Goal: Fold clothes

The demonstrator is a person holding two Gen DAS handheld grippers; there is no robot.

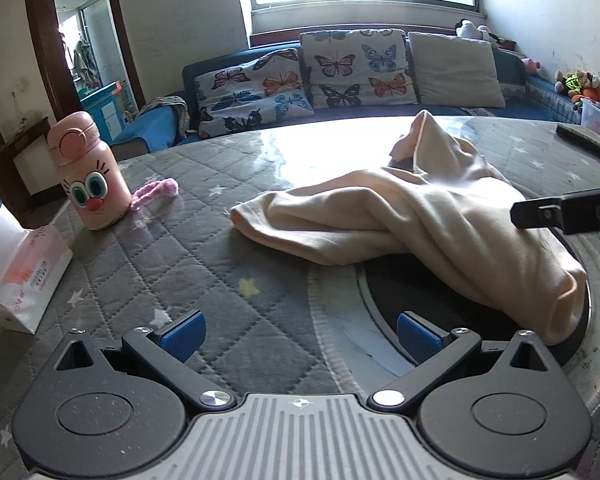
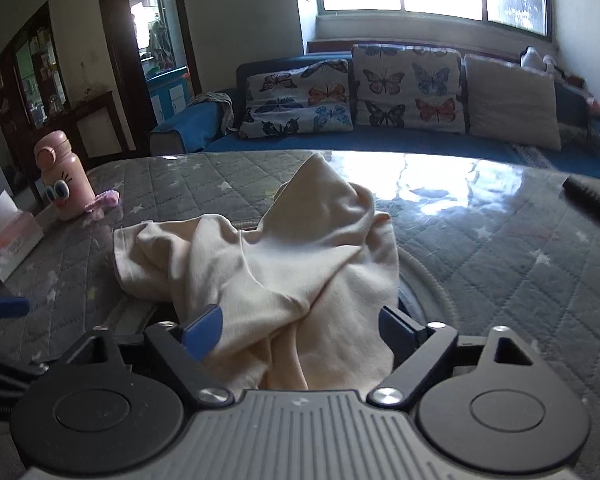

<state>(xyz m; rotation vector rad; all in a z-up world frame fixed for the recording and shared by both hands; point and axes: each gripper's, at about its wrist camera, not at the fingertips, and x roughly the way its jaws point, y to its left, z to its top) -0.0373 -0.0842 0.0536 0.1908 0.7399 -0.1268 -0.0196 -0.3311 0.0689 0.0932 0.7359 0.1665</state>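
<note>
A cream garment (image 1: 412, 216) lies crumpled on the grey quilted table cover (image 1: 188, 248), right of centre in the left wrist view. My left gripper (image 1: 300, 334) is open and empty, low over the cover just left of the garment's near end. In the right wrist view the garment (image 2: 284, 272) lies bunched straight ahead. My right gripper (image 2: 300, 330) is open, its blue-padded fingers (image 2: 202, 330) either side of the garment's near end, which drapes between them. The right gripper's finger also shows at the right edge of the left wrist view (image 1: 564, 210).
A pink cartoon bottle (image 1: 90, 172) stands at the table's left with a pink fuzzy strap (image 1: 156, 192) beside it. A tissue pack (image 1: 24, 276) sits at the left edge. A dark remote (image 1: 586, 144) lies far right. A sofa with butterfly cushions (image 1: 340, 72) stands behind the table.
</note>
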